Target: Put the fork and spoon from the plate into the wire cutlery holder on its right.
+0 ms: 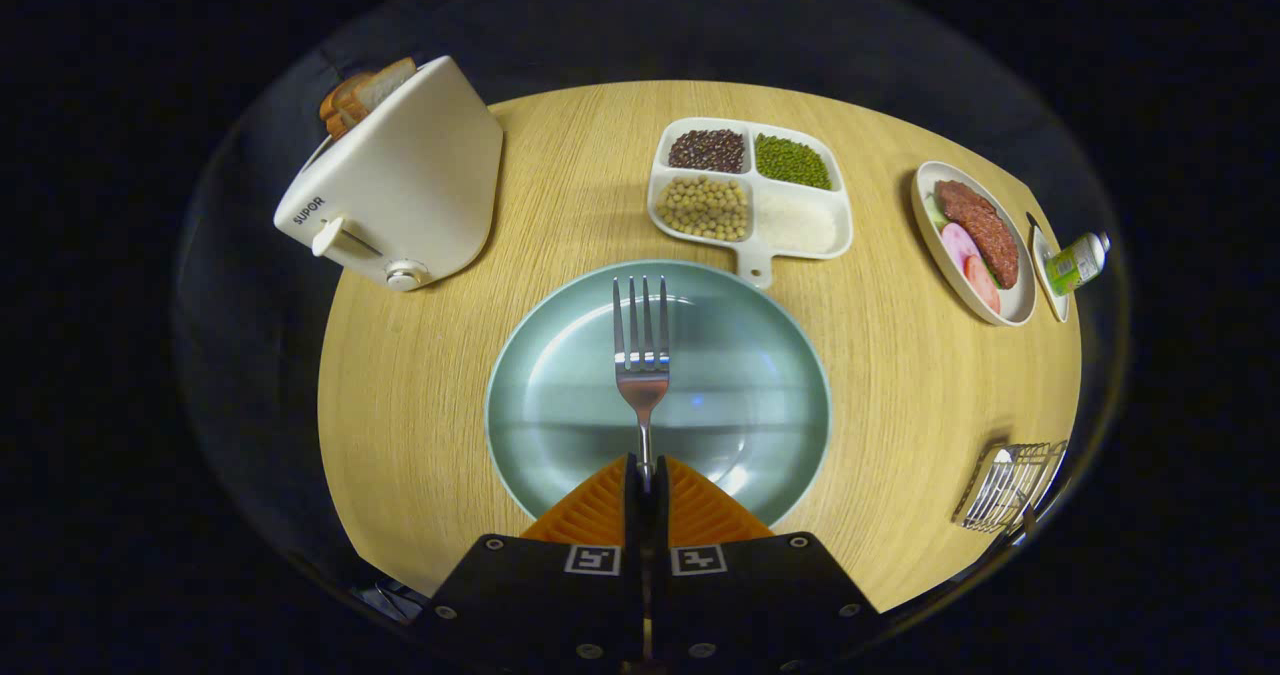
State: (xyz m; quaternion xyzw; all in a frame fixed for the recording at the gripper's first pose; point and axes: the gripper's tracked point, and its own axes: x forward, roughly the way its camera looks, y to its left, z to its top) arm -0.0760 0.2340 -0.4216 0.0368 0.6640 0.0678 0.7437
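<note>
The tongs [646,475] are pinching the fork [642,355] by its handle, tines pointing straight ahead over the pale green plate [540,395]. The fork seems lifted clear, though height is hard to judge. The wire cutlery holder [1010,485] stands well off to the fingers' right. To finish well: keep the squeeze firm, swing right, tip the fork upright, lower it inside.

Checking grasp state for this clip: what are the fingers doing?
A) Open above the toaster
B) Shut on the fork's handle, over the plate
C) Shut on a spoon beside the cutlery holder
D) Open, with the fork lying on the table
B: the fingers are pressed together on the fork handle, its tines pointing away over the green plate.
</note>
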